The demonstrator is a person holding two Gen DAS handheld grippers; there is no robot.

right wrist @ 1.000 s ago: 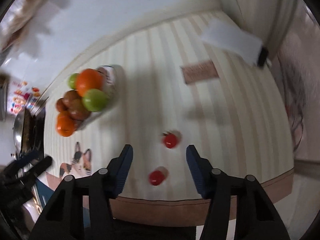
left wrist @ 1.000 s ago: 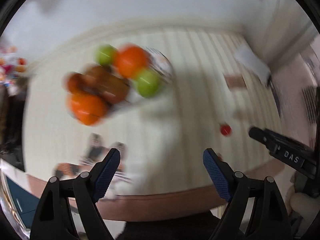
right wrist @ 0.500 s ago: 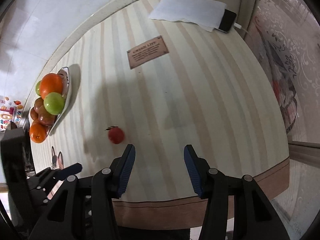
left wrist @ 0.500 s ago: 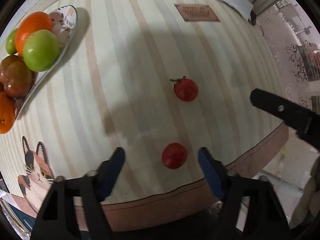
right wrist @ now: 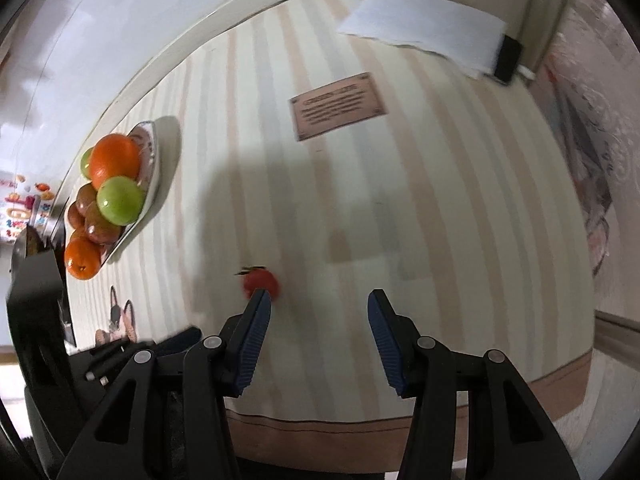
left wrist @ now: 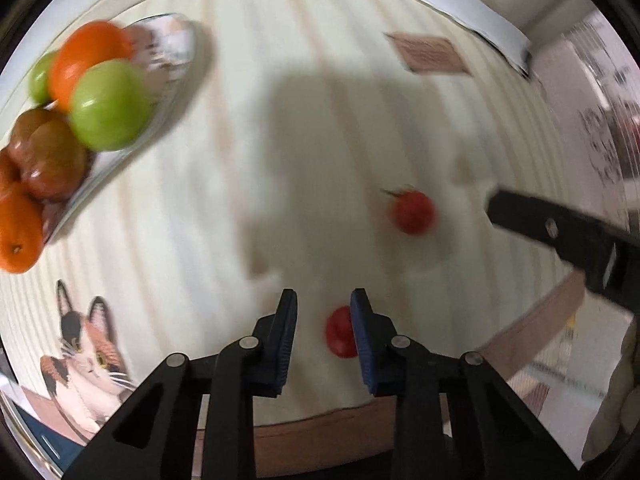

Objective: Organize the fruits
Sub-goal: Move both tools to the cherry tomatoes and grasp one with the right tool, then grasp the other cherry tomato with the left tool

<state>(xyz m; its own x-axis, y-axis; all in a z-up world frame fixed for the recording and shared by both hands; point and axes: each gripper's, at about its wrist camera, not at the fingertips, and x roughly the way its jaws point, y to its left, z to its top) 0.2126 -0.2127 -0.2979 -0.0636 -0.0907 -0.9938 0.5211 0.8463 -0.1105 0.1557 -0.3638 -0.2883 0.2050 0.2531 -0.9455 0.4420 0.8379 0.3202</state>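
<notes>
Two small red tomatoes lie on the striped tablecloth. In the left wrist view the near tomato (left wrist: 340,332) sits between my left gripper's fingers (left wrist: 323,300), against the right pad; the jaws have narrowed but a gap remains on the left. The stemmed tomato (left wrist: 413,212) lies farther right. My right gripper (right wrist: 318,304) is open, its left fingertip just in front of the stemmed tomato (right wrist: 262,282). A plate (right wrist: 150,184) at the left holds oranges, green apples and brown fruits.
A brown card (right wrist: 338,106) lies mid-table, a white cloth (right wrist: 424,24) and a dark phone (right wrist: 508,60) at the far right. A cat print (left wrist: 86,356) marks the cloth near the front edge (right wrist: 400,424). The right gripper's arm (left wrist: 568,240) crosses the left view.
My left gripper's jaws have closed much narrower around the near tomato. My right gripper has shifted so the stemmed tomato sits at its left fingertip. Both views moved.
</notes>
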